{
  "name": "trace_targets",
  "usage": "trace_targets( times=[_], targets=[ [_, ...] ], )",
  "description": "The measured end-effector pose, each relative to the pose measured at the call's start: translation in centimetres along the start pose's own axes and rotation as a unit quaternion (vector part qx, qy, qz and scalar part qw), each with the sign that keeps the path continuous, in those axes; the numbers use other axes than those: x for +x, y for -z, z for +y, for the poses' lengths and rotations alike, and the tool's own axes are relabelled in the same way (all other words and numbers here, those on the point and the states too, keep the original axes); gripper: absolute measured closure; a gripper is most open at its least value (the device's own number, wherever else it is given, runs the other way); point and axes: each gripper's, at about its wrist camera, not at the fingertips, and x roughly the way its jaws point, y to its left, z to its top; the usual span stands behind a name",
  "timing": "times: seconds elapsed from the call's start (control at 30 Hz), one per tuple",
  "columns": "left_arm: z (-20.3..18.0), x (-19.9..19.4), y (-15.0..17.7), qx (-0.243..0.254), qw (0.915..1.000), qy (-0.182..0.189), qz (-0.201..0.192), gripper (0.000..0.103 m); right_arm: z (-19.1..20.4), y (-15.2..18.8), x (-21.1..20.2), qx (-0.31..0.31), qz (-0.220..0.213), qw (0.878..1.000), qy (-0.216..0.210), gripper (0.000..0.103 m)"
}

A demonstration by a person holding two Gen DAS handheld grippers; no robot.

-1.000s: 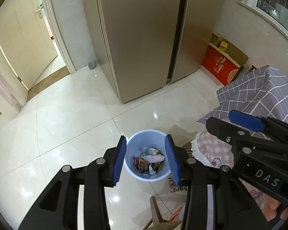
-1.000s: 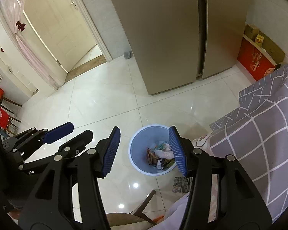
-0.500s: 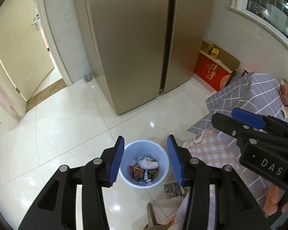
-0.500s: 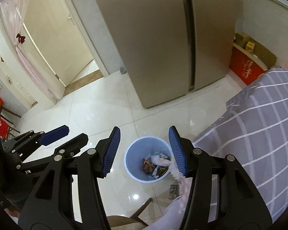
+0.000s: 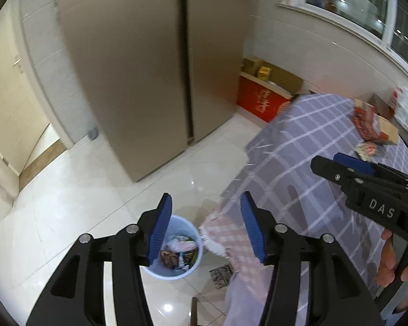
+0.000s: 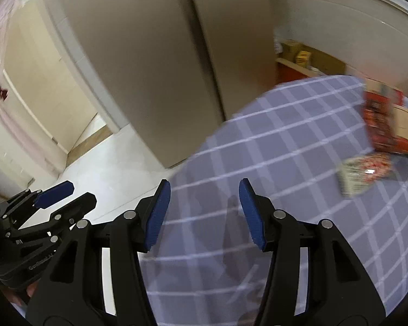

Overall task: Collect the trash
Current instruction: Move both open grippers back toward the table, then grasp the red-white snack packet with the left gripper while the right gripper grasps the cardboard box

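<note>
Two claws are in view, each with two blue-padded fingers. The left claw [image 5: 206, 226] is released, nothing between its pads, and hangs over one pale blue bin [image 5: 195, 267] on the floor [image 5: 76, 203]; the bin holds a heap of wrappers [image 5: 180, 252]. One small printed scrap [image 5: 220, 271] lies on the tiles just beside the bin. The right claw [image 6: 202, 213] is likewise released and empty, held above the bench [image 6: 285, 179], which is covered by a grey-lilac checked cloth.

Only the left wrist view shows the bin, the scrap and a pink checked cloth [image 5: 231, 233] hanging at the bench edge. The right wrist view gives the bench top more fully, though blurred: one crumpled packet [image 6: 364, 174] and, beyond it, one red printed box [image 6: 383, 125], both near the far right.

The floor is glossy white tile. Farther off stand a tall bronze fridge [image 5: 138, 76], a red carton [image 5: 261, 103] by the wall, a doorway [image 5: 11, 114] at left and a window [image 5: 348, 2].
</note>
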Motion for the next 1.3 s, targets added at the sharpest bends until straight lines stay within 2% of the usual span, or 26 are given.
trace_targets(
  times=[0.3,0.43,0.63,0.93,1.1,1.17,1.2,1.23,1.27,1.3],
  targets=[
    [-9.5,0.8,-1.8,0.067,0.997,0.038,0.0,0.046,-9.4,0.6,-4.2,0.065,-0.028,0.997,0.04,0.051],
    [-14.0,1.2,-2.4,0.102,0.9932,0.057,0.0,0.044,-13.1,0.8,-5.9,0.087,-0.04,0.994,0.062,0.05],
    [-18.8,1.9,-3.1,0.139,0.9869,0.082,0.003,0.044,-18.4,1.4,-7.9,0.12,-0.05,0.988,0.088,0.05],
    [-24.6,4.8,-5.1,0.185,0.9763,0.111,0.016,0.042,-22.5,1.7,-9.4,0.162,-0.063,0.979,0.111,0.05],
    [-26.4,7.0,-5.6,0.217,0.9687,0.118,0.026,0.042,-23.6,2.0,-10.5,0.176,-0.073,0.976,0.108,0.049],
    [-26.7,8.2,-5.7,0.219,0.9682,0.115,0.035,0.042,-23.7,2.0,-10.6,0.177,-0.073,0.976,0.109,0.049],
    [-26.6,8.5,-5.8,0.212,0.9683,0.128,0.032,0.042,-23.8,2.1,-10.7,0.18,-0.072,0.975,0.111,0.049],
    [-26.4,8.7,-5.9,0.21,0.9676,0.136,0.034,0.043,-23.9,2.1,-10.6,0.181,-0.07,0.975,0.111,0.049],
    [-26.3,8.6,-5.9,0.211,0.9669,0.14,0.03,0.048,-23.9,2.0,-10.4,0.18,-0.068,0.975,0.11,0.049],
    [-26.4,8.5,-5.8,0.214,0.9663,0.14,0.025,0.072,-23.9,1.9,-10.3,0.181,-0.066,0.975,0.112,0.049]
  ],
)
